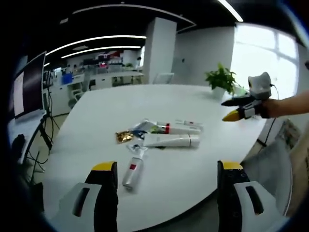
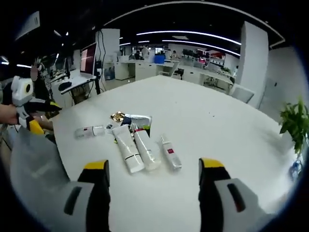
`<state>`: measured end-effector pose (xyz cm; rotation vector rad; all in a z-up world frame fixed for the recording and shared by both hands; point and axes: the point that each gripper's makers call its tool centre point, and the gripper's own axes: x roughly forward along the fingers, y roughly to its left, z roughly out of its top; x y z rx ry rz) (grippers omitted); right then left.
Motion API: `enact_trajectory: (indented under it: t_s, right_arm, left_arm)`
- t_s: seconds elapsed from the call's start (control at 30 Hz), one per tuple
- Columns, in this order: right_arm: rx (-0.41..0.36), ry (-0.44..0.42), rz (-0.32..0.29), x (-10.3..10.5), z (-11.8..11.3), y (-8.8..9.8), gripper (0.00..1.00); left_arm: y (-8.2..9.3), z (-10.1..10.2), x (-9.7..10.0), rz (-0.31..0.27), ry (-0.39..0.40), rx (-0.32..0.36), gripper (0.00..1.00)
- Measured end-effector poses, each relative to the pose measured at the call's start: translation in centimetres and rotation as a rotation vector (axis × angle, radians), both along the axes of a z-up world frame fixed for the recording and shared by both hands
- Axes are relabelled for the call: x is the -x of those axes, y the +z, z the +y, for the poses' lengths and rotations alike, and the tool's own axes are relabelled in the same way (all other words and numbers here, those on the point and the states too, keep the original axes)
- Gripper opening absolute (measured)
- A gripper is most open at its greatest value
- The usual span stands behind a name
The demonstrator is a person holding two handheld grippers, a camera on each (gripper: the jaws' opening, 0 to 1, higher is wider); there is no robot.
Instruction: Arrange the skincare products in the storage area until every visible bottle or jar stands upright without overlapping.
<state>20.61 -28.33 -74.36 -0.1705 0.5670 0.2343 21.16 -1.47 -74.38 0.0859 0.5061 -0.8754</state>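
Note:
Several skincare products lie flat in a loose pile on the white table [image 1: 193, 164]. In the left gripper view, a clear bottle with a red label [image 1: 133, 171] lies nearest, then a white tube [image 1: 171, 140], a second tube [image 1: 179, 129] and a gold packet [image 1: 124, 137]. In the right gripper view, two white tubes [image 2: 128, 150] [image 2: 146, 151] lie side by side, with a small red-labelled bottle [image 2: 171, 152] to their right, another bottle [image 2: 89, 131] to their left and the gold packet [image 2: 117, 116] behind. My left gripper [image 1: 167, 166] and right gripper [image 2: 154, 164] are both open, short of the pile and holding nothing.
A potted plant [image 1: 221, 79] [image 2: 294, 123] stands near the table's far edge. A grey chair [image 1: 270, 169] [image 2: 36, 164] sits at the near table edge. A hand holds the other gripper [image 1: 244, 108] [image 2: 26, 116] off to the side. Office desks and a monitor [image 1: 29, 82] stand behind.

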Motion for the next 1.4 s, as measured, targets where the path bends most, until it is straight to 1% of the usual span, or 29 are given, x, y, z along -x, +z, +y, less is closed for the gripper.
enact_trajectory:
  t_s: [0.1,0.2,0.27,0.37,0.43,0.63,0.8,1.0,1.1,1.2,1.33,1.4]
  right_arm:
    - [0.011,0.041,0.031,-0.9,0.3,-0.7,0.73]
    - [0.022,0.085,0.091,-1.8,0.7,-2.0,0.70]
    - [0.031,0.103,0.103,-2.4,0.9,-2.5,0.69]
    - [0.057,0.156,0.143,-3.5,1.4,-3.4,0.68]
    - [0.063,0.177,0.167,-4.2,1.7,-3.8,0.65]
    - [0.077,0.224,0.208,-6.4,2.3,-4.7,0.63]
    - [0.103,0.239,0.264,-8.4,1.9,-6.2,0.58]
    - [0.143,0.275,0.309,-9.6,2.6,-7.2,0.54]
    - [0.135,0.288,0.322,-10.2,3.2,-7.8,0.54]
    - [0.123,0.302,0.340,-10.5,4.0,-8.6,0.52]
    - [0.124,0.319,0.358,-11.0,4.7,-9.7,0.48]
    - [0.130,0.321,0.370,-11.2,5.0,-10.1,0.44]
  left_arm:
    - [-0.1,0.1,-0.2,-0.001,0.011,0.002,0.82]
    - [-0.1,0.2,-0.2,-0.015,0.013,-0.005,0.81]
    - [-0.1,0.0,0.0,-0.028,0.002,-0.019,0.81]
    - [-0.3,-0.1,0.1,-0.036,-0.014,-0.040,0.81]
    - [-0.2,-0.1,0.2,-0.037,-0.020,-0.040,0.81]
    - [0.3,0.5,-0.5,-0.011,0.027,0.032,0.80]
    - [0.4,0.4,-0.5,0.002,0.032,0.053,0.80]
    - [0.2,0.0,-0.2,0.008,0.005,0.039,0.80]
    - [0.0,-0.1,-0.2,0.015,0.000,0.036,0.80]
    - [0.1,0.1,-0.4,0.026,0.011,0.049,0.80]
    - [0.0,0.3,-0.7,0.042,0.029,0.067,0.80]
    - [0.0,0.3,-0.8,0.046,0.031,0.071,0.79]
